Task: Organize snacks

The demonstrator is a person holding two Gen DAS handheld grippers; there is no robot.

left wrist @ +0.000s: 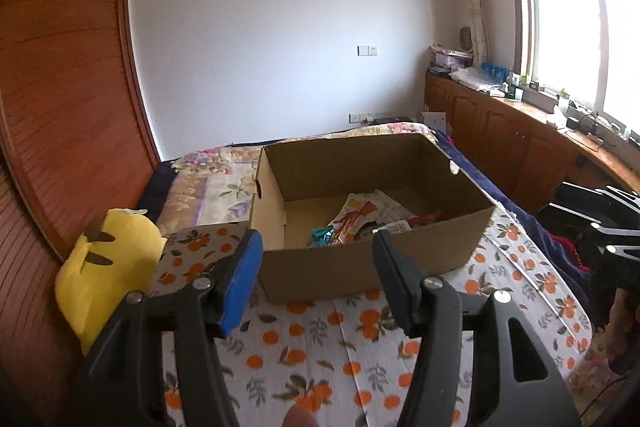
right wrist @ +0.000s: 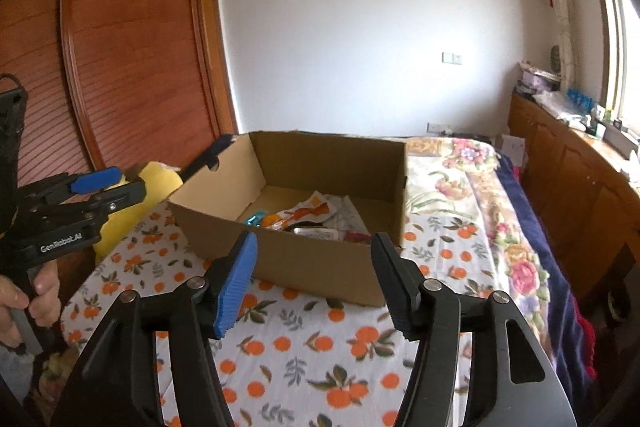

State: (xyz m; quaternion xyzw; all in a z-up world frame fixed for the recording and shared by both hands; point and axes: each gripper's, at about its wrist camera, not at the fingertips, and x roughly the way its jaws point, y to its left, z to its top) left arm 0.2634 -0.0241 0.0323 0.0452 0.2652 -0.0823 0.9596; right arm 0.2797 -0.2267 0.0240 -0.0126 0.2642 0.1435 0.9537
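Note:
An open cardboard box stands on the orange-print bedsheet; it also shows in the right wrist view. Inside lie several snack packets, among them an orange-and-white pouch and a small teal wrapper. My left gripper is open and empty, hovering just before the box's near wall. My right gripper is open and empty, also just short of the box. The left gripper also appears at the left of the right wrist view, held by a hand.
A yellow plush toy lies at the bed's left edge against the wooden wardrobe. A floral quilt covers the far bed. Wooden cabinets with clutter run under the window. The right gripper's body shows at the right.

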